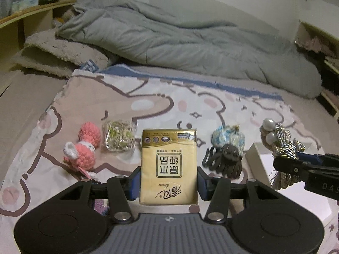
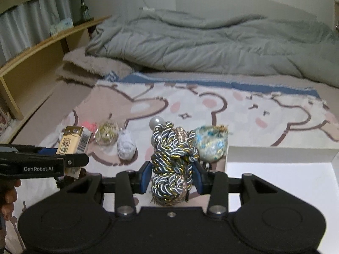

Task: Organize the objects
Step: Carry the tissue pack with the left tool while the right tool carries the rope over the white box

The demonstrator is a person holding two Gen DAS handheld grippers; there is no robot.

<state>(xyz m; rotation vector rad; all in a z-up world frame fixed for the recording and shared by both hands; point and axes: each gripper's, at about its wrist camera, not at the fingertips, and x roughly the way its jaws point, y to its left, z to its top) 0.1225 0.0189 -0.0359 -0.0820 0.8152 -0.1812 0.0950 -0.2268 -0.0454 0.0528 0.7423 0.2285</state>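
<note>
My left gripper point(image 1: 168, 182) is shut on a gold tissue pack point(image 1: 168, 167) and holds it above the cartoon blanket; the pack also shows in the right wrist view point(image 2: 73, 142). My right gripper point(image 2: 172, 177) is shut on a braided rope ornament with pearls point(image 2: 172, 160), seen from the left wrist view point(image 1: 281, 146) beside a white box point(image 2: 281, 177). On the blanket lie a pink crochet toy point(image 1: 81, 148), a bag of green-gold trinkets point(image 1: 118, 136), a blue-white scrunchie point(image 1: 228, 138) and a black hair claw point(image 1: 224, 158).
A grey duvet point(image 1: 180, 42) and a beige fleece blanket point(image 1: 57, 50) lie bunched at the far side of the bed. A wooden shelf point(image 2: 42, 63) with a green bottle point(image 2: 84, 10) runs along the left. A white crumpled item point(image 2: 126, 146) lies by the trinket bag.
</note>
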